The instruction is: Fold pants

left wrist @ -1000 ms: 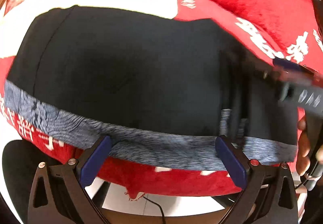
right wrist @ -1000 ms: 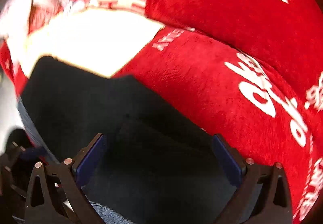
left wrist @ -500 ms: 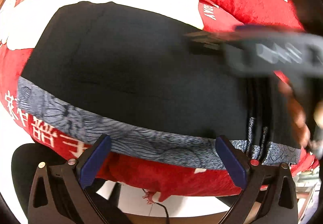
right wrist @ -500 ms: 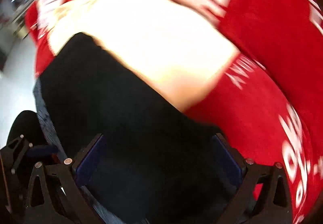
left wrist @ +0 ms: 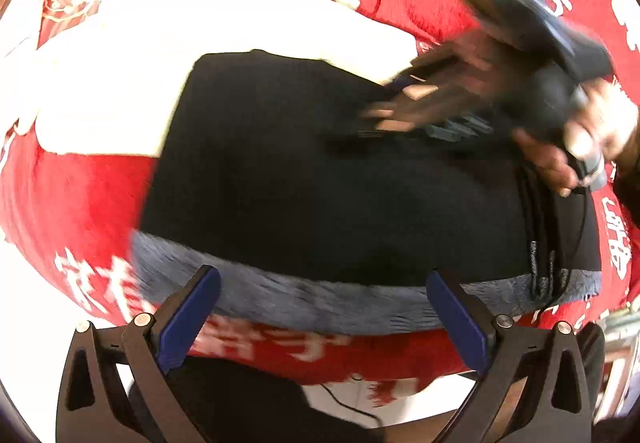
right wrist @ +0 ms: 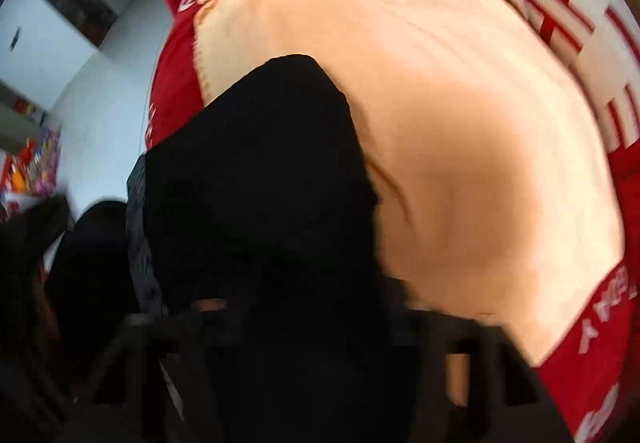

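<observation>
Black pants (left wrist: pixel 320 183) lie folded on a red blanket (left wrist: pixel 80 195), their grey patterned waistband (left wrist: pixel 320 299) along the near edge. My left gripper (left wrist: pixel 320 307) hovers open just above that waistband, its blue pads wide apart and holding nothing. In the left wrist view my right gripper (left wrist: pixel 400 115) is a blur over the pants' far right part, held by a hand (left wrist: pixel 580 147). In its own view the right gripper (right wrist: pixel 308 315) is dark and smeared, its jaws closing with black pants (right wrist: pixel 260 183) fabric between them. Whether the pads press is hidden by blur.
A cream cloth (left wrist: pixel 160 55) spreads under and beyond the pants, seen peach-toned as cream cloth (right wrist: pixel 460 123). The blanket carries large white characters. Pale floor (right wrist: pixel 100 83) and clutter lie past the bed's left edge. A person's dark legs (left wrist: pixel 260 403) stand at the near edge.
The right gripper swept across the pants from the right edge toward their far side, rolling as it went, and its jaws narrowed. The left gripper shifted sideways along the waistband, staying open.
</observation>
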The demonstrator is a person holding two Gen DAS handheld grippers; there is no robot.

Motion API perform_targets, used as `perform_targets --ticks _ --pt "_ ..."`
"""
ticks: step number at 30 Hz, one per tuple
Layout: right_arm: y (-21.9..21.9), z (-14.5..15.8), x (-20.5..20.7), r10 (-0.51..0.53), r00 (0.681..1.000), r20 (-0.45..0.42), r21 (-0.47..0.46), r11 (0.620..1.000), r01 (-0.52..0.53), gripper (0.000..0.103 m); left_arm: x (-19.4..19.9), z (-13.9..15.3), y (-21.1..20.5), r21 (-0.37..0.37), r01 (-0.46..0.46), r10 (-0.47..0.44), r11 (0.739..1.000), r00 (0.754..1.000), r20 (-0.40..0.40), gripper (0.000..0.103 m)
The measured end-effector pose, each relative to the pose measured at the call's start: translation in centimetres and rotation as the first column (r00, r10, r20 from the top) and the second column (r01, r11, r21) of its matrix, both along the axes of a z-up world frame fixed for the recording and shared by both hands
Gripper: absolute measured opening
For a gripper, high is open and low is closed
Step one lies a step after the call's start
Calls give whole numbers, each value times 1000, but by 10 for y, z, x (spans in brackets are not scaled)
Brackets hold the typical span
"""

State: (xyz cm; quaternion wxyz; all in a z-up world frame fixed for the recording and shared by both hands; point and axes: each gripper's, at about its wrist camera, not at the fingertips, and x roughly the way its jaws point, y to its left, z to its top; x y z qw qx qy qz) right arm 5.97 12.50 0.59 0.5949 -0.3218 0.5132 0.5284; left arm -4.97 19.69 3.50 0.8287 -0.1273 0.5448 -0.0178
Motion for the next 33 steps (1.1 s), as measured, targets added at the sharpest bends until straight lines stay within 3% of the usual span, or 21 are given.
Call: perform_targets --ticks 2,4,7,10,13,18,19,20,21,22,24,25,26,27,29,31,33 --pt "-8 14 -3 6 1000 16 35 999 -6 21 5 2 30 -2 14 -14 1000 1000 6 103" --pt "-15 30 -14 15 998 67 86 996 -21 20 8 5 58 -32 7 -7 999 1000 23 103" --pt "-22 47 -28 37 992 123 121 991 -52 19 20 10 100 -161 16 -5 987 998 65 103" --pt "-33 60 -40 47 987 153 157 985 -71 19 27 9 118 -250 116 -84 961 987 135 103" --pt "-44 68 -48 48 986 160 180 981 -77 19 39 -1 104 -238 234 -203 943 968 145 103" --pt "-41 67 -54 43 986 163 192 979 -74 19 58 -7 65 -262 374 -350 890 927 133 103" --pt "-41 66 -53 35 987 159 192 979 -65 19 59 -7 58 -242 379 -358 893 925 129 103" --pt "-40 65 -50 28 987 159 190 980 -58 19 57 -3 51 -212 384 -367 899 923 118 100" --pt "-40 64 -48 15 987 161 184 982 -45 19 58 -4 43 -172 380 -370 909 925 89 77" --pt "-39 62 -46 2 987 160 176 984 -31 20 57 -1 37 -171 377 -371 910 926 69 63" --pt "-41 62 -38 -55 988 143 152 988 33 36 57 -1 35 -208 351 -352 913 935 34 58" --pt "-44 64 -33 -91 985 147 145 987 70 45 55 1 31 -179 343 -344 922 939 25 56" --pt "-45 66 -29 -124 980 158 139 985 102 64 53 4 27 -152 339 -341 928 940 16 56" --pt "-53 71 -25 -157 971 180 144 981 132 76 52 8 22 -123 332 -334 935 943 5 56" --pt "-73 73 -18 -204 940 275 125 977 175 80 53 13 16 -101 319 -323 942 946 -16 56" --pt "-96 62 -10 -229 907 353 12 971 240 80 56 20 13 -97 303 -308 948 950 -43 55" --pt "-119 57 -10 -248 930 270 -21 964 263 80 59 25 9 -84 300 -305 950 950 -64 55"
